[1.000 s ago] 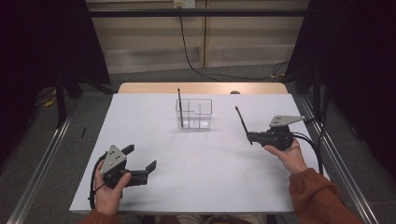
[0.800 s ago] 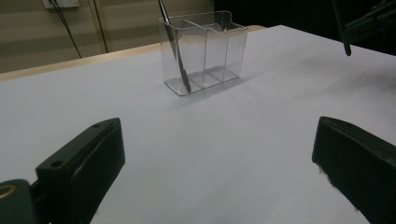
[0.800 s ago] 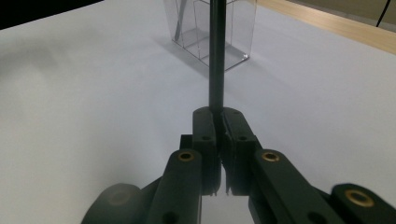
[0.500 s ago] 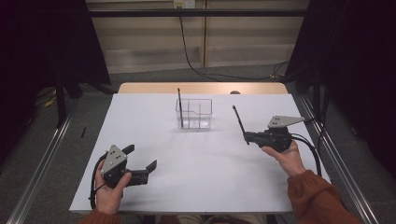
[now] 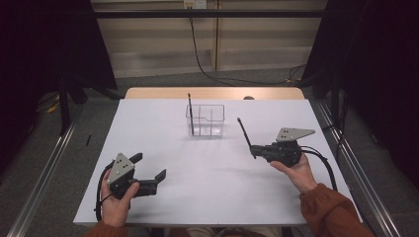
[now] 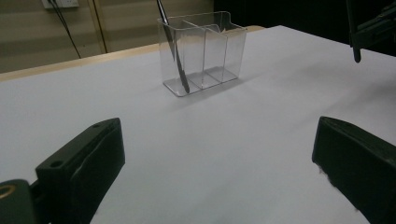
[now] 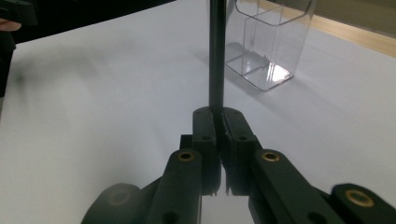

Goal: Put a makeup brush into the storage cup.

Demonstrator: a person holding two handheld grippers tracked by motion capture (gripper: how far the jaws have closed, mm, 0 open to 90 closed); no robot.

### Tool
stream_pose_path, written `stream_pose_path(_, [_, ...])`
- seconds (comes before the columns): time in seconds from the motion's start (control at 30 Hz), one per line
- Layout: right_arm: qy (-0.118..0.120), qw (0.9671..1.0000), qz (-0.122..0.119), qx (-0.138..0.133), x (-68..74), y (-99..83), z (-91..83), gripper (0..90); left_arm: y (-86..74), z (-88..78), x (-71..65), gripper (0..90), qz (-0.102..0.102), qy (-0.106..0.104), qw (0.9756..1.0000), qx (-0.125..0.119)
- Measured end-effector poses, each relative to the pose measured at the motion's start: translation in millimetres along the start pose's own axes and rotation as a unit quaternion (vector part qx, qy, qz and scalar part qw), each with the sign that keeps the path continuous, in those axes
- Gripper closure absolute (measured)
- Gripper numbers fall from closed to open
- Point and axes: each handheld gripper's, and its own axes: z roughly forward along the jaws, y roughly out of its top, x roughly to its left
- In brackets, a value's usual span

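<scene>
Right gripper view shows the right claw (image 7: pixel 217 122) clamping a black stick (image 7: pixel 216 56).

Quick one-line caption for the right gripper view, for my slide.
Right gripper, jaws shut on a thin black stick, aimed toward the clear plastic divided organizer on the white table.

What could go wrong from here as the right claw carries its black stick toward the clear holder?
The right claw pinches the black stick only at its lower end, so the long free length could swing or slip. The clear holder looks light and stands loose on the white table, with the left claw open and well away, so a bump could tip it. Another stick already leans in one compartment and could be knocked.
</scene>
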Motion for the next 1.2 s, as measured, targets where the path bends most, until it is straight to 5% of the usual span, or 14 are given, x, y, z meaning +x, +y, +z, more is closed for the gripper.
stream_pose_path(1.0, [0.048,0.9987,-0.016,-0.007,27.4,10.7,25.6,85.3,14.1,16.5,-14.6,2.5,0.007,-0.022,0.9996,-0.014])
stream_pose_path(1.2, [0.052,0.9985,-0.013,-0.008,31.8,13.1,30.2,85.3,19.6,21.8,-19.7,2.5,-0.006,-0.023,0.9994,-0.024])
